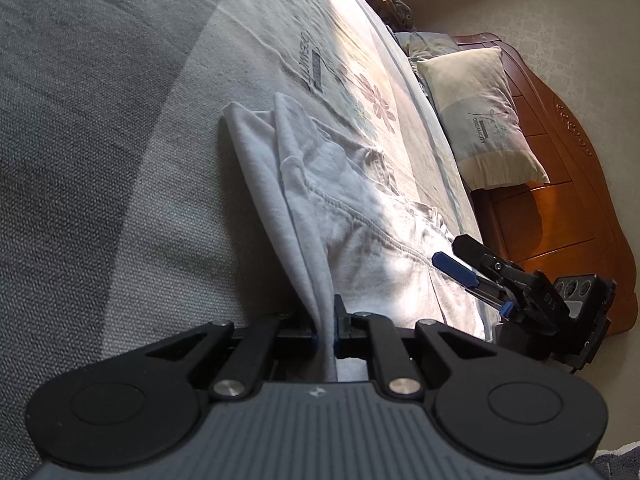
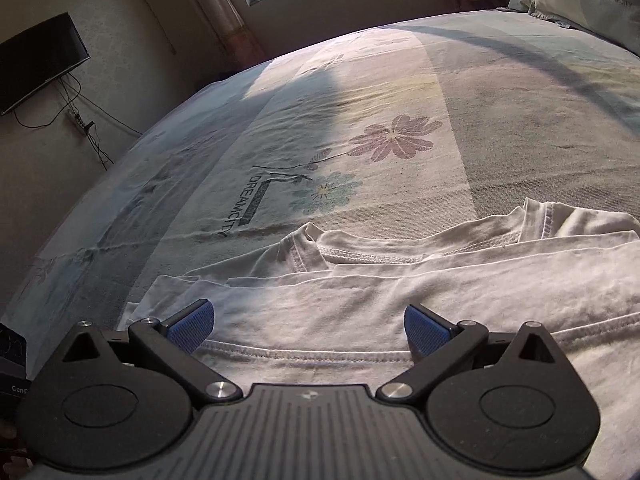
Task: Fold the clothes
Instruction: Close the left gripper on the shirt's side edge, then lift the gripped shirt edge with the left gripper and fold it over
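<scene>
Ideally, while the left claw (image 1: 327, 330) pinches the white shirt (image 2: 360, 300) taut, the wide-open, empty right claw (image 2: 308, 326) should clamp the hem squarely on the bed (image 2: 500, 128).

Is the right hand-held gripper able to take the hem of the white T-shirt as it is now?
Probably yes. The right hand-held gripper stands open just above the white T-shirt, its hem lying between the fingers with nothing over it. The left hand-held gripper pinches another edge.
</scene>
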